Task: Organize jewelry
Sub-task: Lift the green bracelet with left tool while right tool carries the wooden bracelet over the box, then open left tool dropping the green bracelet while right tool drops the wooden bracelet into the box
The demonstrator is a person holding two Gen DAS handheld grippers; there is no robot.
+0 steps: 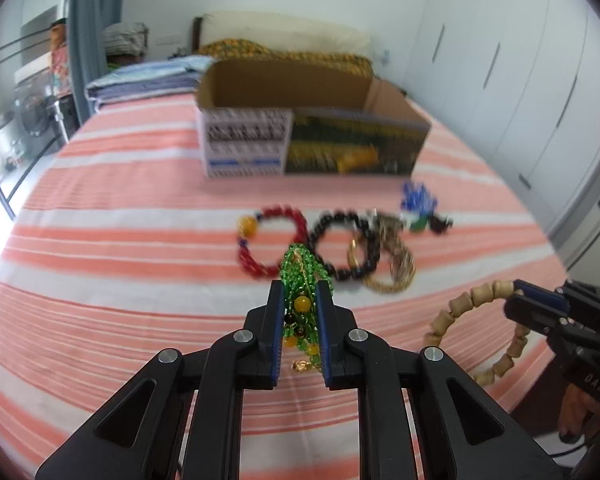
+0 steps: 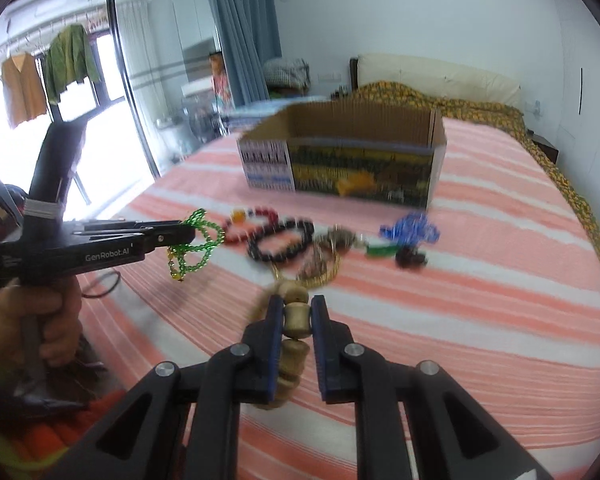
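My left gripper [image 1: 299, 292] is shut on a green bead string [image 1: 300, 280] with yellow beads, lifted off the bed; in the right wrist view the same green bead string [image 2: 198, 240] dangles from the left gripper [image 2: 188, 236]. My right gripper [image 2: 297, 306] is shut on a tan wooden bead bracelet [image 2: 297, 320], whose loop [image 1: 456, 316] hangs from the right gripper [image 1: 518, 294] in the left wrist view. On the striped bedspread lie a red bracelet [image 1: 270, 240], a black bracelet [image 1: 342, 246], a gold bangle [image 1: 396, 276] and blue beads [image 1: 416, 200].
An open cardboard box [image 1: 312, 136] stands on the bed beyond the jewelry. Folded blue bedding [image 1: 148, 80] and a yellow patterned blanket [image 1: 292, 54] lie at the far end. White wardrobes [image 1: 520, 80] line the right side. A hand [image 2: 48, 320] holds the left gripper's handle.
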